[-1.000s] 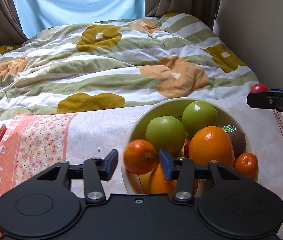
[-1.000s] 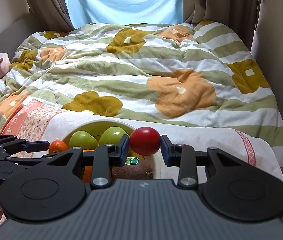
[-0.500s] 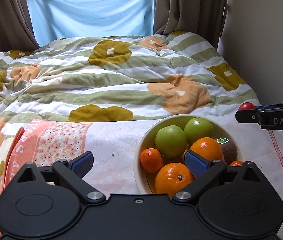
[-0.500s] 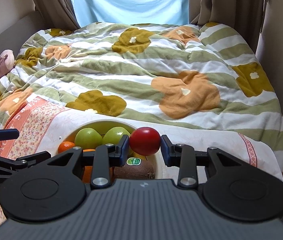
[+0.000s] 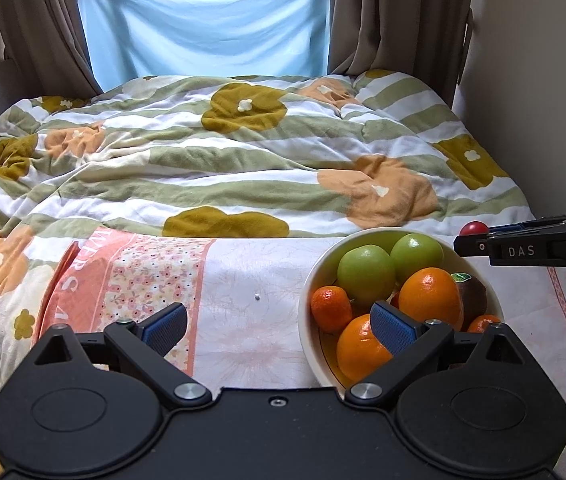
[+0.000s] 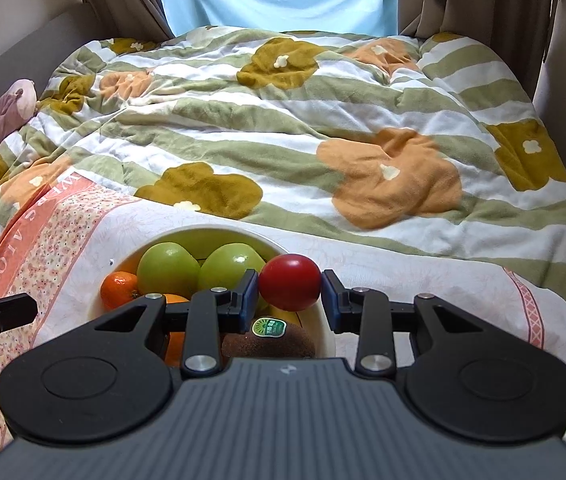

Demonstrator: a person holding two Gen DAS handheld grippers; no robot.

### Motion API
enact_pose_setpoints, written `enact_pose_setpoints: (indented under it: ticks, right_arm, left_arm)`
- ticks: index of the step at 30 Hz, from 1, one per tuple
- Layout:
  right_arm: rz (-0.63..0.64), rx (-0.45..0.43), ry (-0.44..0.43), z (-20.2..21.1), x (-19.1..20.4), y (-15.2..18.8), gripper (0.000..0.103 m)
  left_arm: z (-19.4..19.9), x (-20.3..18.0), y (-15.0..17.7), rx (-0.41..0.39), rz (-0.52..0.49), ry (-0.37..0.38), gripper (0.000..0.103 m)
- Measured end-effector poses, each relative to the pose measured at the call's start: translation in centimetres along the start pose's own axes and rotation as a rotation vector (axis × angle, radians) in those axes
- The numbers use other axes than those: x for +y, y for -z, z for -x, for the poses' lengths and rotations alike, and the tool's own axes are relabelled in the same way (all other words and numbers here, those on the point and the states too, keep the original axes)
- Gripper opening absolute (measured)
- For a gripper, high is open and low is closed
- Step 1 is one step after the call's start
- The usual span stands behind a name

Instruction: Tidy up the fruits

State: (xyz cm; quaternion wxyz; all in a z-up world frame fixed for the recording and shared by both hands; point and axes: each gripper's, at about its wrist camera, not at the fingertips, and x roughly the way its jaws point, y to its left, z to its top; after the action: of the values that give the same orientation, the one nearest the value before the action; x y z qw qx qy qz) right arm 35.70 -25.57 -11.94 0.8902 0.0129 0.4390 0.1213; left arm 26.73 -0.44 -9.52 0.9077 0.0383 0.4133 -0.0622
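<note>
Jaws: right gripper (image 6: 290, 295) clamped on a red tomato (image 6: 290, 282), poised over the fruit bowl (image 6: 325, 340), presumably for drop-in. Left gripper (image 5: 279, 326) wide open, empty, beside the bowl, clearing access.

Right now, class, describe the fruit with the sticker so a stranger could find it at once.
On the bed, find the pale bowl of fruit on the floral cloth. At its near right side lies a fuzzy brown kiwi, beside the big orange. It alone wears a green sticker.
</note>
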Motion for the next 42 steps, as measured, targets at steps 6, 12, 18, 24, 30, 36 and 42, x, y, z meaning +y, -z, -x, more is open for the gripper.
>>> enact_pose_setpoints:
  ticks: [6, 12, 18, 24, 30, 36, 42]
  right_arm:
    - [0.003, 0.011, -0.011, -0.7, 0.1, 0.5, 0.059]
    - [0.02, -0.015, 0.023, 0.3, 0.7, 0.6, 0.103]
    - [-0.002, -0.054, 0.027, 3.4, 1.6, 0.9, 0.103]
    - [-0.005, -0.122, 0.052, 8.8, 3.6, 1.6, 0.103]
    - [-0.045, -0.16, 0.076, 14.9, 5.9, 3.2, 0.103]
    - [-0.104, -0.204, 0.152, 21.0, 7.9, 5.6, 0.103]
    - [-0.129, -0.233, 0.211, 25.9, 9.6, 8.6, 0.103]
  left_arm:
    - [0.2, 0.1, 0.4, 0.001, -0.001, -0.006, 0.1]
    - [1.1, 0.5, 0.7, -0.01, 0.004, -0.005, 0.1]
    - [3.2, 0.6, 1.1, -0.045, -0.007, 0.004, 0.1]
    - [6.8, 1.2, 1.8, -0.103, -0.015, 0.019, 0.1]
    - [11.1, 2.0, 2.3, -0.162, -0.019, 0.042, 0.1]
    - [15.6, 2.4, 2.6, -0.222, -0.024, 0.059, 0.1]
    - [18.9, 2.3, 4.4, -0.265, -0.046, 0.054, 0.103]
